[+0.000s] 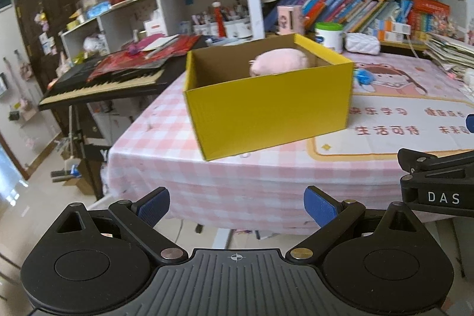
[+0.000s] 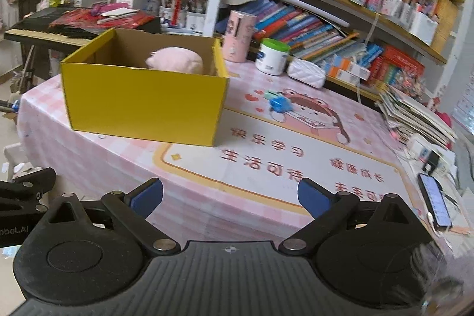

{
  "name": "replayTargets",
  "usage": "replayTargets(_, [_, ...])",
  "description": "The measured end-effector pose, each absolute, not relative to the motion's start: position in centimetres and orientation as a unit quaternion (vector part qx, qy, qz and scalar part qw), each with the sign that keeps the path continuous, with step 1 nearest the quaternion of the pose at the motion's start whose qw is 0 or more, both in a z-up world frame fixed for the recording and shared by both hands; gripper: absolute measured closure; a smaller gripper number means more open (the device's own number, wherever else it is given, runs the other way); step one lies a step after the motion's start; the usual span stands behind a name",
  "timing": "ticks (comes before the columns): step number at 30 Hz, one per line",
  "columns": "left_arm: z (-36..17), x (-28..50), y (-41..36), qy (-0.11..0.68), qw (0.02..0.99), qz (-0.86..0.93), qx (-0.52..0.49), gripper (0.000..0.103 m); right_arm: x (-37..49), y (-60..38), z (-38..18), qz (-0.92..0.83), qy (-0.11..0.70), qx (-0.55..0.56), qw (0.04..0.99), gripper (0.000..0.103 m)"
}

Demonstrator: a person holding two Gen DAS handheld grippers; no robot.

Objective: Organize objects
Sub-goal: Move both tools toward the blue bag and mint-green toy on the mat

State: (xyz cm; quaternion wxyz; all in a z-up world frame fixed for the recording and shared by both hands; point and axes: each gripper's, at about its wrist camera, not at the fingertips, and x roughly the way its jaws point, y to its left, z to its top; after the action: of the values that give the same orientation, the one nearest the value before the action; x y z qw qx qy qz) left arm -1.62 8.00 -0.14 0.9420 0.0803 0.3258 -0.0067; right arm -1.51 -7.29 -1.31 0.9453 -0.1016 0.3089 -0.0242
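Left gripper (image 1: 236, 208): ribbed grey body, black linkage arms, blue textured pads; jaws wide apart, nothing between them. It hangs off the near edge of the worktop (image 1: 251, 182). Right gripper (image 2: 230, 199): same build, jaws wide and empty, poised over the worktop's near edge.

Yellow cardboard box (image 1: 266, 111): rectangular, open-topped, plain brown inside, standing on the pink-and-white checked cloth (image 1: 154, 120). Pink plush toy (image 1: 278, 61), soft and rounded, lies inside the box against its far right wall.

Right view only: small blue toy (image 2: 280, 104) in full, lying on the printed cartoon mat (image 2: 296, 138), just right of the box and apart from it; a phone (image 2: 434, 203) with lit screen at the right edge of the worktop; a stack of papers (image 2: 414, 114) at far right. Left view shows only a sliver of that blue toy past the box corner.

Left view only: the floor (image 1: 35, 197), glossy tile, and the stand under the keyboard (image 1: 103, 79), which is partly covered by red paper.

Both views: white tub with green lid (image 2: 272, 57), quilted white pouch (image 2: 306, 73), crowded bookshelves (image 2: 340, 19) behind.
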Motion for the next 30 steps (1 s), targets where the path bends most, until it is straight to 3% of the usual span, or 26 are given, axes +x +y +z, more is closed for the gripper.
replayTargets(30, [-1.2,3.8,-4.4,0.332,0.926,-0.124,0.13,0.004,0.3,-19.8,-2.4,-0.139,0.345,-0.056,0.927,0.004])
